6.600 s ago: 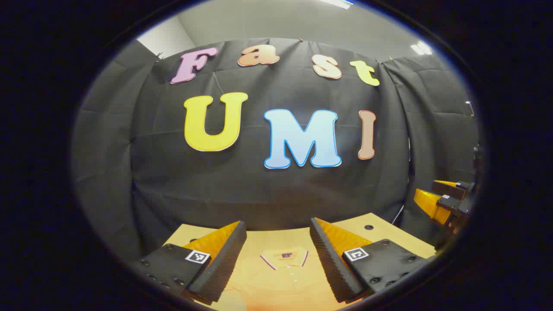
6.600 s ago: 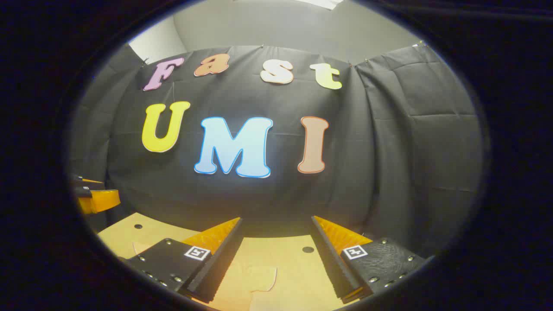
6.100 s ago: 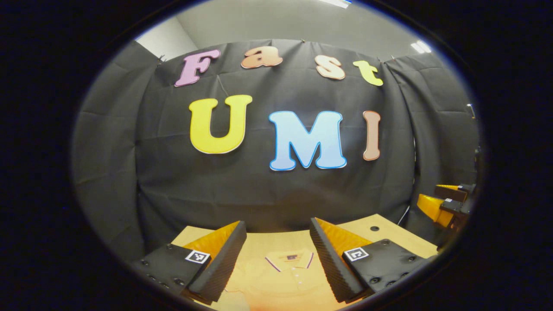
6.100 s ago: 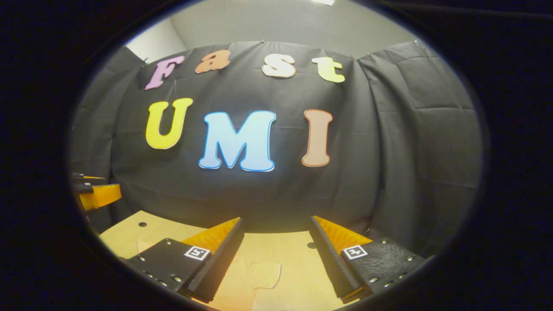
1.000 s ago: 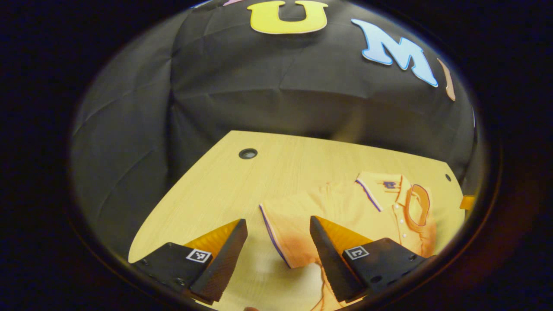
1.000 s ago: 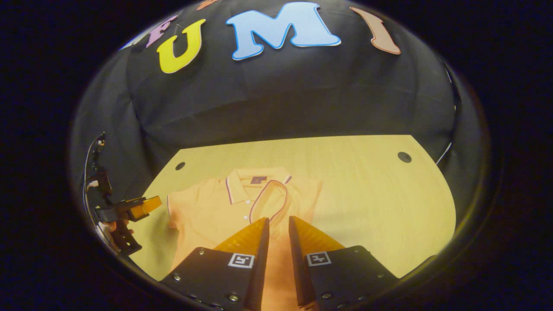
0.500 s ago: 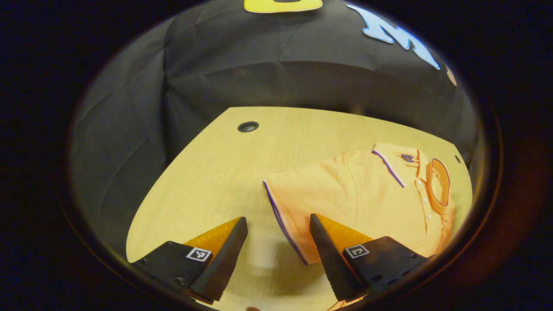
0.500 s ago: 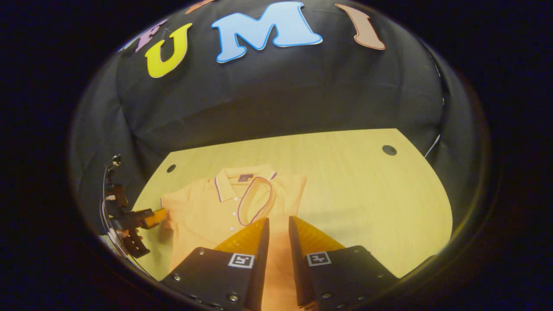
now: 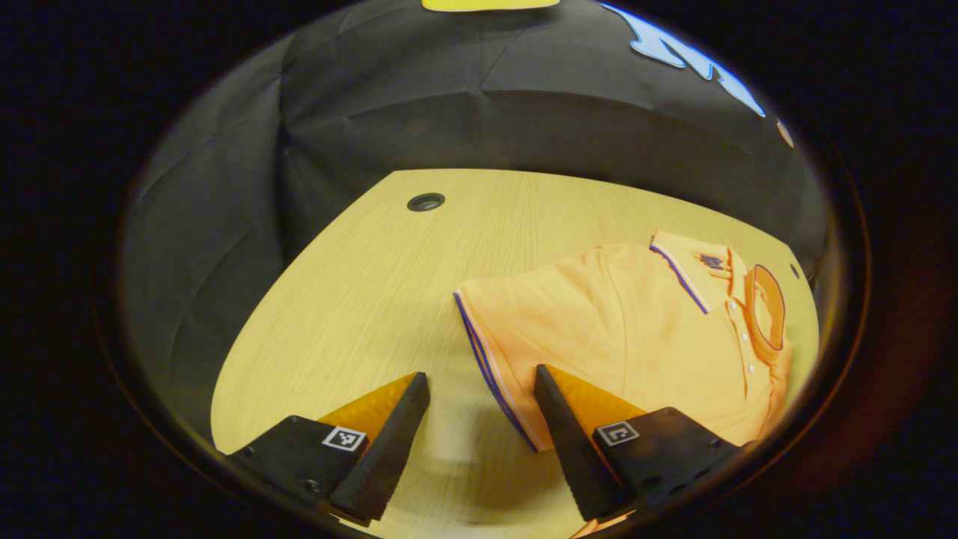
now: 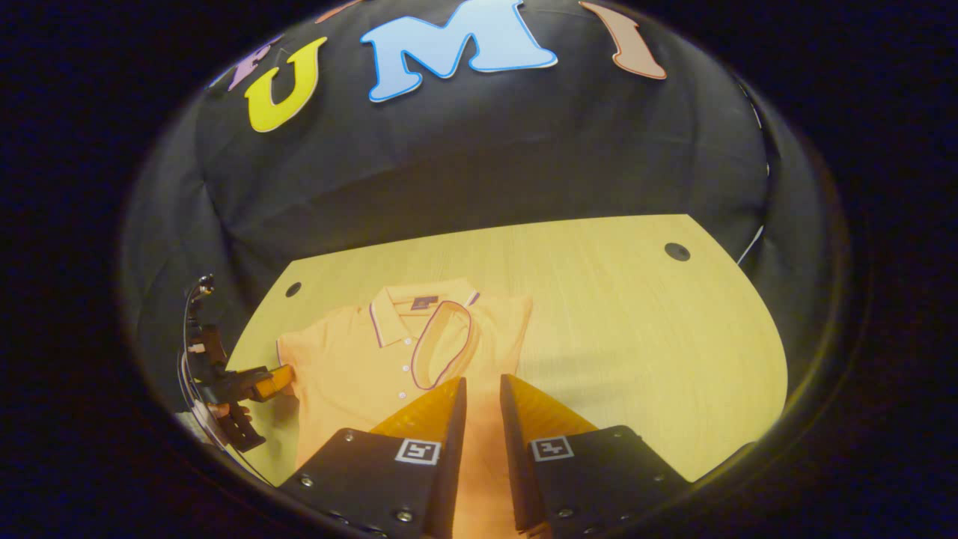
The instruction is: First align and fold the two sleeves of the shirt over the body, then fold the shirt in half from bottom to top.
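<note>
Lying flat on wooden table (image 9: 359, 284): one orange shirt (image 9: 636, 329), collar toward far edge. One sleeve (image 10: 441, 348) already folded over body; other sleeve (image 9: 516, 329) not yet folded, bottom-to-top fold also left. Two grippers: left gripper (image 9: 479, 389) spread wide, straddling unfolded sleeve's striped cuff; right gripper (image 10: 483, 393) nearly closed above shirt body, whether pinching cloth unclear. Two table holes.

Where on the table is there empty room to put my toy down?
The table is bare on its right side, from the shirt across to the hole. There is also bare wood between the shirt's sleeve and the far-left hole. It is crowded near the left tool, which hovers at the sleeve's hem.
</note>
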